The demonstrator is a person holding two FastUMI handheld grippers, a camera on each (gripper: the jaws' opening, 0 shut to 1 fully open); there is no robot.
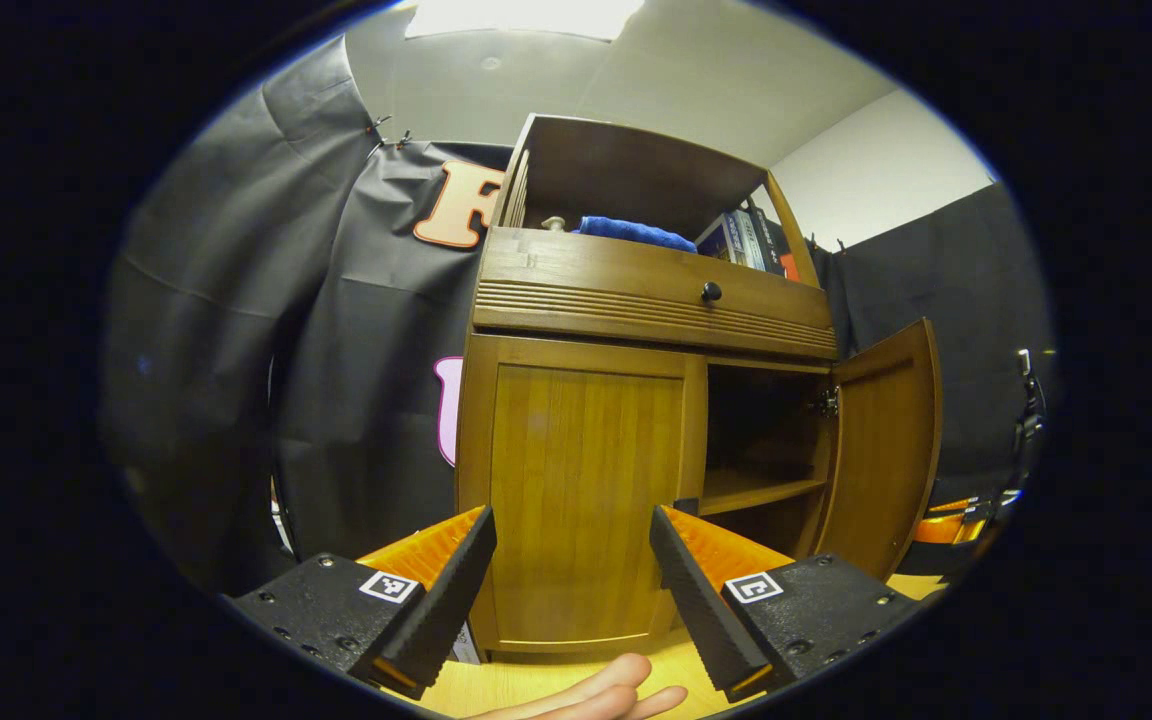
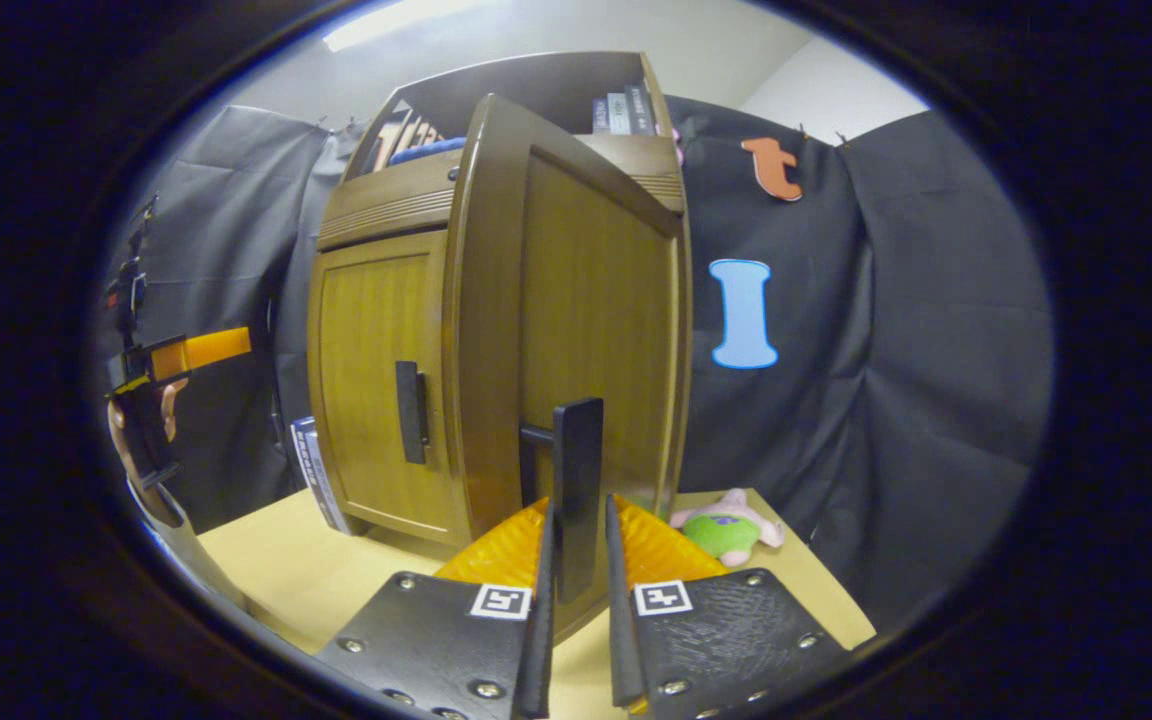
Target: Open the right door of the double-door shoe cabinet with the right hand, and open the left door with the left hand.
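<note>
In front of the shoe cabinet (image 1: 636, 330), the right tool (image 2: 576, 560) pinches the open right door's handle (image 2: 576, 480), while the left tool (image 1: 571, 580), gaping empty before the closed left door (image 1: 586, 490), may miss its handle (image 2: 409, 412).

Left door handle (image 1: 684, 506) mostly hidden behind left tongs (image 1: 572, 590), fingers of a hand (image 1: 604, 694) cut off at lower edge, shelf items (image 2: 618, 112) too small to identify.
</note>
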